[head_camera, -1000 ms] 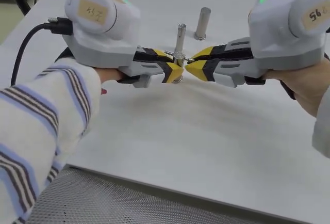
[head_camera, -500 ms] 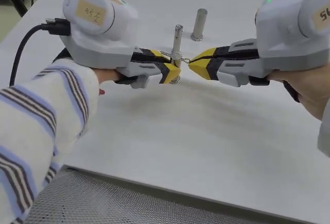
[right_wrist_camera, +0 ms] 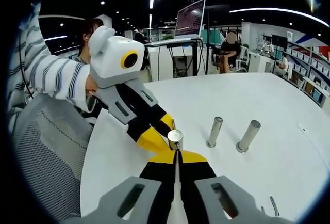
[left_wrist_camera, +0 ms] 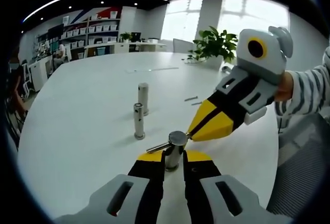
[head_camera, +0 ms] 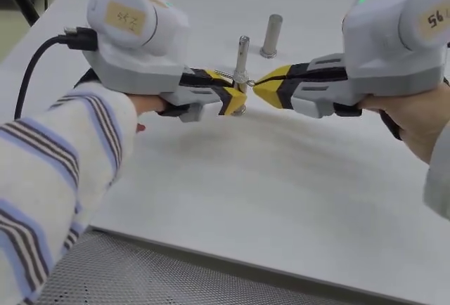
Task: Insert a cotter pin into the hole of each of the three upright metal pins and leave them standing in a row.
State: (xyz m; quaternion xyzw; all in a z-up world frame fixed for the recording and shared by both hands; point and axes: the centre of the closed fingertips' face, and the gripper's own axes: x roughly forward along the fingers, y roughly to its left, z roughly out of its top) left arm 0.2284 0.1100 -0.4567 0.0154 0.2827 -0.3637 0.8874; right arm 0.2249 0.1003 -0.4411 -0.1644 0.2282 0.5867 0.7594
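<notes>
Cotter pin (left_wrist_camera: 156, 147) is threaded level through the cross-hole of the nearest metal pin (left_wrist_camera: 176, 140), its long axis in line with the right gripper (right_wrist_camera: 175, 156). The tip is poked out on the side away from the right fingers (right_wrist_camera: 192, 158), which look pinched shut on its head end. That pin's shaft is clamped upright between the left fingers (left_wrist_camera: 148, 177) of the left gripper (left_wrist_camera: 174, 159), just above the surface (head_camera: 232, 192), with the second pin (left_wrist_camera: 139, 121) and third pin (left_wrist_camera: 143, 98) stood behind it. "95" is read on the right label (head_camera: 429, 19) — the left label (head_camera: 126, 17) cannot be made out.
</notes>
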